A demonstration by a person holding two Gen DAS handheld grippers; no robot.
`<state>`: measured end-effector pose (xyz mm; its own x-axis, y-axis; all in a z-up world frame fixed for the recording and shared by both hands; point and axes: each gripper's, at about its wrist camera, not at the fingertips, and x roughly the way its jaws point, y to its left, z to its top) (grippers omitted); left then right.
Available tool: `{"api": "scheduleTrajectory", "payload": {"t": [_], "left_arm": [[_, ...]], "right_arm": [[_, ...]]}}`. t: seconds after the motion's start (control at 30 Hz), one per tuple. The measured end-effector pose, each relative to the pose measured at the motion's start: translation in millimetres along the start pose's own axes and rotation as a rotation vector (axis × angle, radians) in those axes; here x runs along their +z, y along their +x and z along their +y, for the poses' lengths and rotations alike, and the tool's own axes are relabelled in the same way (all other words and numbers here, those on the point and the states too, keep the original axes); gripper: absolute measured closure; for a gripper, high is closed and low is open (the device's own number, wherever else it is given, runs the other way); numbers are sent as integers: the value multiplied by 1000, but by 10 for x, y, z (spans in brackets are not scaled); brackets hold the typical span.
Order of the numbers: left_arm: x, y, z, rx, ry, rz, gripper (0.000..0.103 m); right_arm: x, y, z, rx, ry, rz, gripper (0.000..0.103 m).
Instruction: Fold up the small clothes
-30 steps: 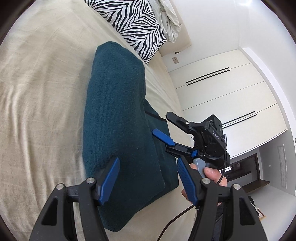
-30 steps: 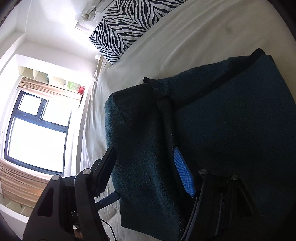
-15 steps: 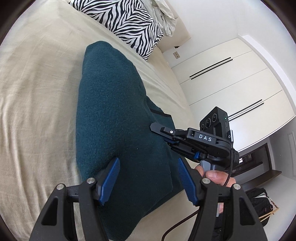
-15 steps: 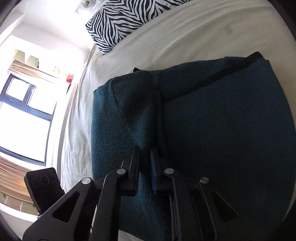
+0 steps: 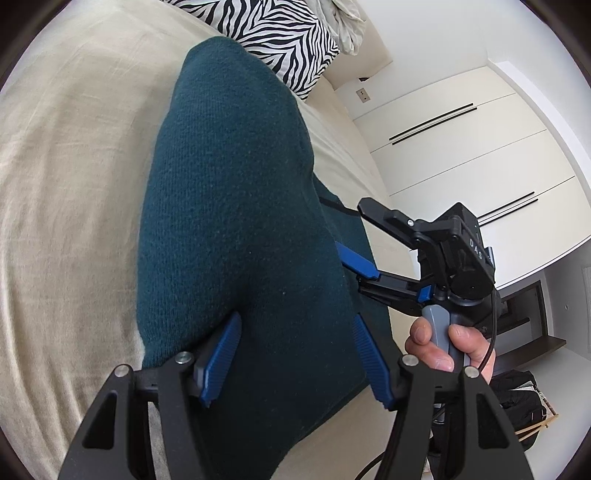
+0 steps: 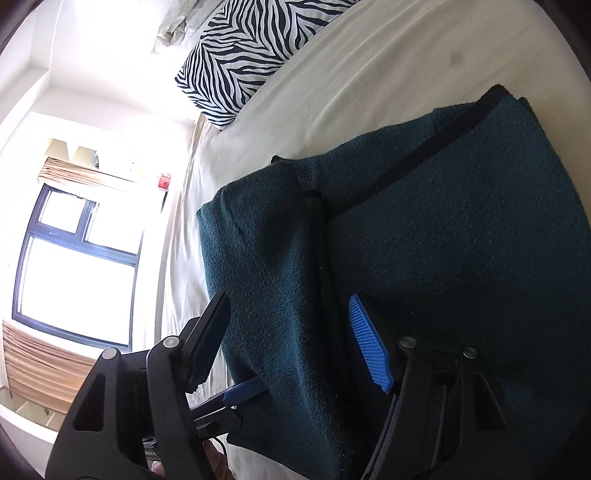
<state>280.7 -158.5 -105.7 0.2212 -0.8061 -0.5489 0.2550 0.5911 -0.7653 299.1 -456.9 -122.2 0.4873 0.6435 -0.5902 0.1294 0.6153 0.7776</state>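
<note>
You are working over a bed [image 5: 66, 177] with a cream sheet, one zebra-print pillow [image 5: 280, 33] at its head, white wardrobe doors [image 5: 461, 155] on one side and one window [image 6: 74, 273] on the other. One dark teal knit garment [image 5: 229, 206] lies partly folded on the sheet. Your left tongs [image 5: 291, 354] are spread wide just above its near end, gripping nothing. Your right tongs [image 6: 291, 332] are spread too, straddling a raised fold of the knit without pinching it. One hand [image 5: 443, 347] shows, on the right handle.
</note>
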Motion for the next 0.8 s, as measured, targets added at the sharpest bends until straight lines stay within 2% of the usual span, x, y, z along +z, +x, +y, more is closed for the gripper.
{"api": "scheduleTrajectory", "payload": {"t": [0.03, 0.1, 0.17, 0.33, 0.4, 0.6, 0.8], "left_arm": [[0, -2, -1, -4, -1, 1, 38], [-9, -44, 27, -17, -9, 3, 38], [-11, -56, 57, -30, -17, 3, 38], [-24, -99, 118, -50, -28, 2, 39], [-28, -111, 122, -52, -29, 3, 39], [14, -165, 30, -34, -39, 0, 39], [37, -229, -309, -26, 32, -27, 36]], "right_arm": [[3, 76, 7, -10, 1, 23, 42], [-36, 220, -12, -29, 16, 60, 55], [-47, 269, -35, -24, 31, 66, 58], [-89, 367, -25, -43, 27, 108, 72], [-103, 367, -61, -53, 32, 107, 85], [-135, 255, 46, -112, -31, 52, 90], [-80, -248, 90, -165, -61, -31, 90]]}}
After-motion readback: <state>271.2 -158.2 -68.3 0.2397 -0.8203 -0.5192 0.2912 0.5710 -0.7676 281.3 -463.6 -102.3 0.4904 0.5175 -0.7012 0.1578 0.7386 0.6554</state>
